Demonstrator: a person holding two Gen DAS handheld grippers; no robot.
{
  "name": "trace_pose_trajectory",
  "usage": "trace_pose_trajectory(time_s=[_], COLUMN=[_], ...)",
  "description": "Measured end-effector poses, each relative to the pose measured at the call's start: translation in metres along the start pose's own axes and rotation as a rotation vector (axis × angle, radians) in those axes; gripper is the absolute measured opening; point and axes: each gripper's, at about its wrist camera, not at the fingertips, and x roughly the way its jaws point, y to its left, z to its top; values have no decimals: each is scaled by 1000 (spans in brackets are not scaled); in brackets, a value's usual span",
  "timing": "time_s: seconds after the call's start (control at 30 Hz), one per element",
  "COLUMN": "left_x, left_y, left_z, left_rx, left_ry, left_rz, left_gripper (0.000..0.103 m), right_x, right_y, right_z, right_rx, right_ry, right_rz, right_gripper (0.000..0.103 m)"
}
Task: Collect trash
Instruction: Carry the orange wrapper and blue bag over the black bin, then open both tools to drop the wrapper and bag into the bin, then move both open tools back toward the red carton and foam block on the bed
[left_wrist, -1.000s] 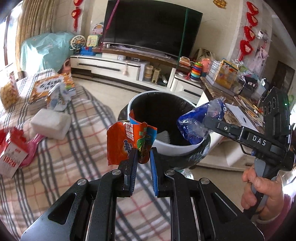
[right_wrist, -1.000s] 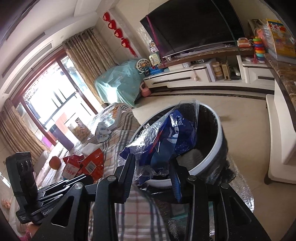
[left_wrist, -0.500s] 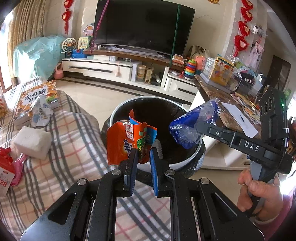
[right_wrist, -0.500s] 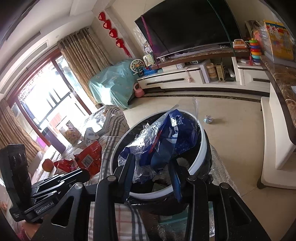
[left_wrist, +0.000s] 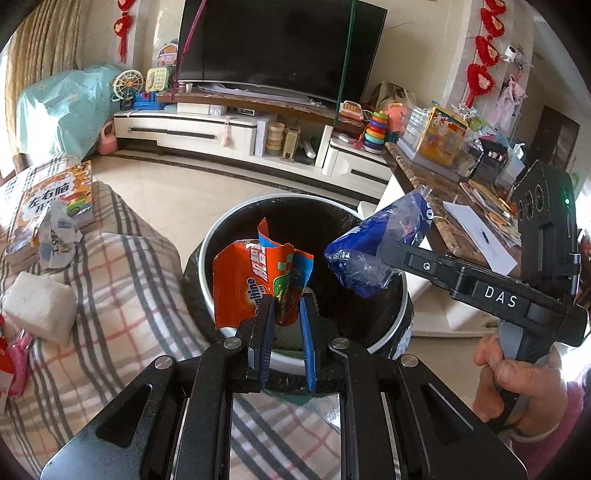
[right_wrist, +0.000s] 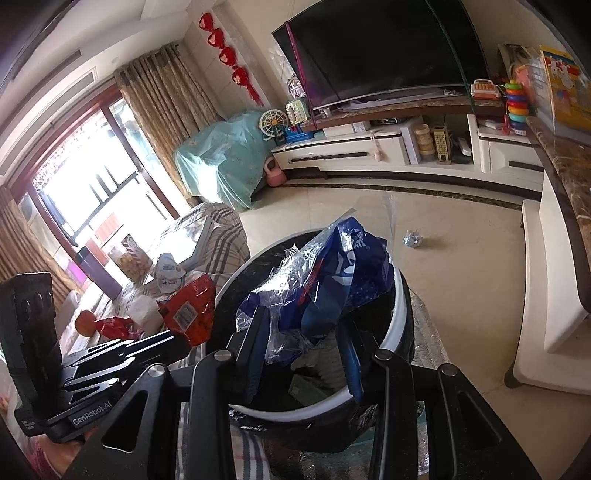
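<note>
Wrappers up, one in each tool, both hanging over the bin. From the left wrist camera: the left tool (left_wrist: 286, 310) is clamped on the lower edge of an orange snack wrapper (left_wrist: 255, 280), which stands up above the blue pads and sits over the near rim of the trash bin (left_wrist: 221, 236). Just to its right the right tool (left_wrist: 391, 254) reaches in from the side, pinching a blue plastic bag (left_wrist: 373, 247) over the bin's far right edge. A person's hand (left_wrist: 517, 384) grips that handle. On the checked blanket (left_wrist: 122, 295) to the left, a white tissue block (left_wrist: 37, 310) and a crumpled white wrapper (left_wrist: 55, 232) wait their turn.

Now the right wrist camera: the right tool (right_wrist: 303, 332) holds the blue plastic bag (right_wrist: 332, 280) bunched between its fingers, squarely above the black liner. The left tool (right_wrist: 184, 332) sits beside it with the orange snack wrapper (right_wrist: 188, 314) at the bin's left rim.

My call for the drop: nudge the orange one a touch further over the opening before letting go, since it is light and broad and could drift onto the blanket. Release the bag low, so the crinkly film does not cling to the pads.
</note>
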Motion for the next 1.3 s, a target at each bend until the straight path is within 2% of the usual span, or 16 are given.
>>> trace_pose_trajectory(time_s=[0.63,0.73,0.77,0.8,0.87,0.93,1.03,1.1,1.17,1.23,1.3], left_x=[31,35,34,33,28,25,15,8,-1,-9,-19], left_y=[7,7,8,9,10,12,15,17,21,25,31], left_z=[15,15,15,14,12,10,3,-5,-14,-21,-32], left_rx=[-16,-19,-23,-27,-30,-37,-46,-56,-69,-85,-96], left_ry=[67,89,90,84,73,73,58,50,38,29,22], left_rz=[-4,-4,3,6,11,16,28,47,72,81,92], left_gripper=[15,29,40,45,46,52,53,62,69,70,70], right_x=[29,30,29,27,24,18,10,6,2,-2,-4], right_y=[-11,-15,-16,-16,-17,-16,-16,-15,-11,-5,0], right_z=[11,14,15,16,16,16,14,11,6,-1,-8], right_rx=[-14,1,3,4,8,13,27,40,48,56,66], right_ry=[84,90,87,84,75,59,40,28,20,16,11], right_rz=[-16,-10,-13,-18,-18,-19,-15,-10,2,13,26], right_gripper=[42,54,55,55,58,61,65,74,86,93,94])
